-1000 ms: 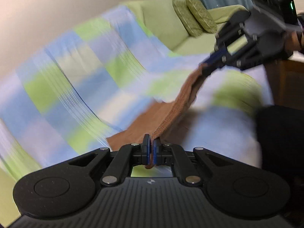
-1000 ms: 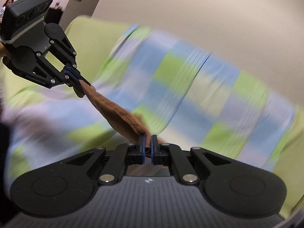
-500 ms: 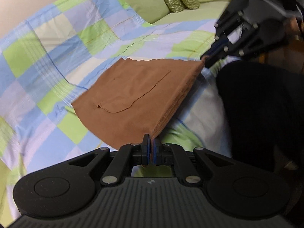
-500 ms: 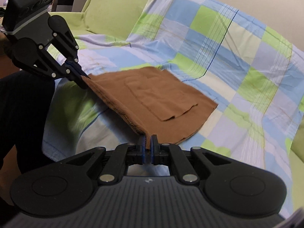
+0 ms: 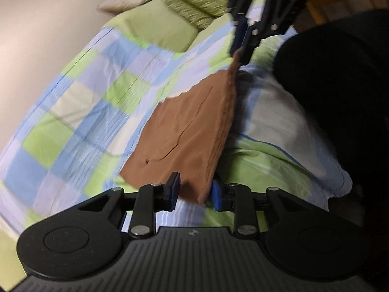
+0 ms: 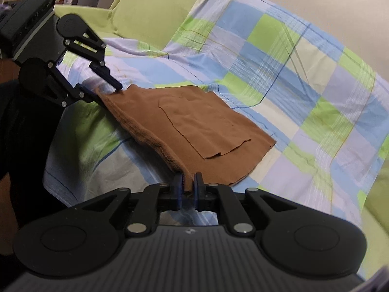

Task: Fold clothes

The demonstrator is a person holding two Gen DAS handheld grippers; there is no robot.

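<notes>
both tongs were opening. left tongs (image 5: 193, 191) stood spread around one near corner of the folded brown cloth garment (image 5: 187, 131), the cloth still between the blue pads but not pinched. right tongs (image 6: 188, 187) had parted only slightly at the other near corner, its thick folded edge between their pads. the garment lay flat on a blue, green and white checked sheet (image 6: 287, 73) covering a green sofa (image 6: 150, 7).
</notes>
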